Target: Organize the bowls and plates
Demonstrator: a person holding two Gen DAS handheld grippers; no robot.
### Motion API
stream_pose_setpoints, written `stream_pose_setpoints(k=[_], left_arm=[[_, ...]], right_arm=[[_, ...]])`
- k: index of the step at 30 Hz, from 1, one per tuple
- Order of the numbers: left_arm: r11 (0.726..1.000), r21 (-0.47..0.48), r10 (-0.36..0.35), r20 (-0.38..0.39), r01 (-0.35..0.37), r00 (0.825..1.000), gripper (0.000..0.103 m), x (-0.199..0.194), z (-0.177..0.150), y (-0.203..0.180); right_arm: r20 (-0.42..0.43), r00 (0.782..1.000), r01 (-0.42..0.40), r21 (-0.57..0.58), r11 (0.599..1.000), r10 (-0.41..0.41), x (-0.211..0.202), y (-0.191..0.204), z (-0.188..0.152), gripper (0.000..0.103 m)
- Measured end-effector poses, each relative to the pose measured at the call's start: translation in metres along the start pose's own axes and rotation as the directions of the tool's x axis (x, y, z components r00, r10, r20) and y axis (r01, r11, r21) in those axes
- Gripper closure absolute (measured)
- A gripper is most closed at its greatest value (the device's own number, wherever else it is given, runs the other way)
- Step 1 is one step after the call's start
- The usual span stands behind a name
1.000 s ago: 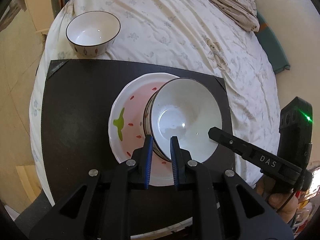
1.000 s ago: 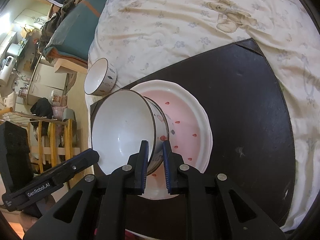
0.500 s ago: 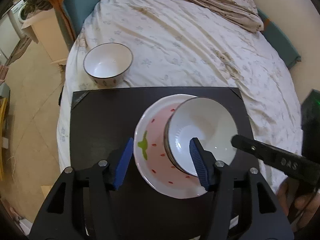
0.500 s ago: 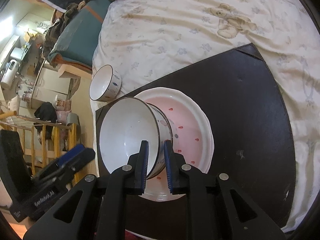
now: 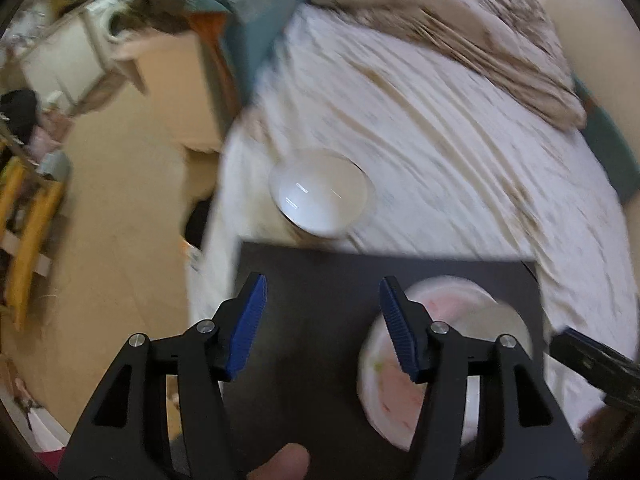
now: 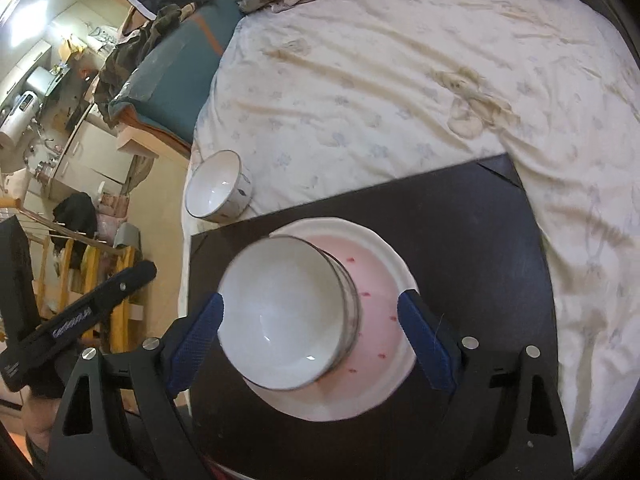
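A white bowl with a dark rim (image 6: 288,312) sits nested on another bowl on the pink strawberry plate (image 6: 380,292), which lies on a black board (image 6: 460,240). My right gripper (image 6: 312,332) is open, its blue pads on either side of the bowl without touching it. My left gripper (image 5: 320,324) is open and empty above the board (image 5: 320,280); the plate (image 5: 396,388) is to its lower right. A second white bowl (image 5: 320,192) sits on the bedsheet beyond the board; it also shows in the right wrist view (image 6: 218,186).
The board lies on a bed with a white patterned sheet (image 6: 400,80) and a crumpled blanket (image 5: 480,32) at the back. The floor (image 5: 120,200) drops off to the left, with a wooden rack (image 6: 100,280) and furniture there. The left view is motion-blurred.
Both grippers let go of the bowl, leaving it on the plate. The left opened first and swung left toward the bowl on the sheet; the right opened wide and stayed over the plate.
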State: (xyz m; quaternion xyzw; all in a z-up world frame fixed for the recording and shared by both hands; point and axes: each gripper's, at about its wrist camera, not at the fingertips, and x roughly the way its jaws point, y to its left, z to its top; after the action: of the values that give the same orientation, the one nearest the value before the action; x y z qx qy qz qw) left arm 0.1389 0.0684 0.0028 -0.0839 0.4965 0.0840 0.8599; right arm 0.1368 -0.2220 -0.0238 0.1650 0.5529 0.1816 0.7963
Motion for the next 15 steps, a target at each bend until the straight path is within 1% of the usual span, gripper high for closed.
stream_pose_setpoints(k=[1,3,5,7,9,12,14,15], left_arm=[[1.000,-0.013,0.012,-0.002,-0.012,1.000,0.048,0.004,0.005,0.005],[1.000,-0.018,0.003,-0.008,-0.003,1.000,0.048,0.013,0.014,0.013],[1.000,-0.014,-0.001,-0.018,0.001,1.000,0.043,0.024,0.024,0.021],[0.999,-0.043,-0.011,-0.028,0.009,1.000,0.014,0.034,0.031,0.031],[0.997,-0.074,-0.020,-0.033,0.017,0.999,0.006,0.040,0.036,0.037],[0.990,-0.138,-0.018,-0.055,0.010,0.998,0.005,0.053,0.044,0.051],[0.980,-0.196,-0.044,-0.050,0.033,0.998,0.005,0.060,0.050,0.060],[0.975,-0.217,-0.058,-0.061,0.044,0.996,0.005,0.067,0.056,0.066]], right_arm=[[-0.006,1.000,-0.002,-0.001,1.000,0.002,0.001,0.004,0.005,0.012],[-0.011,1.000,0.004,-0.013,1.000,-0.004,0.002,0.014,0.015,0.012],[-0.012,1.000,0.009,-0.033,0.999,-0.009,0.004,0.027,0.027,0.012],[-0.015,1.000,0.021,-0.054,0.998,-0.022,0.007,0.040,0.037,0.012],[-0.024,0.999,0.033,-0.074,0.997,-0.035,0.012,0.053,0.050,0.012],[-0.059,0.997,0.037,-0.094,0.995,-0.043,0.028,0.071,0.069,0.012],[-0.080,0.995,0.043,-0.107,0.993,-0.051,0.039,0.082,0.080,0.012],[-0.088,0.995,0.046,-0.108,0.993,-0.055,0.044,0.085,0.085,0.012]])
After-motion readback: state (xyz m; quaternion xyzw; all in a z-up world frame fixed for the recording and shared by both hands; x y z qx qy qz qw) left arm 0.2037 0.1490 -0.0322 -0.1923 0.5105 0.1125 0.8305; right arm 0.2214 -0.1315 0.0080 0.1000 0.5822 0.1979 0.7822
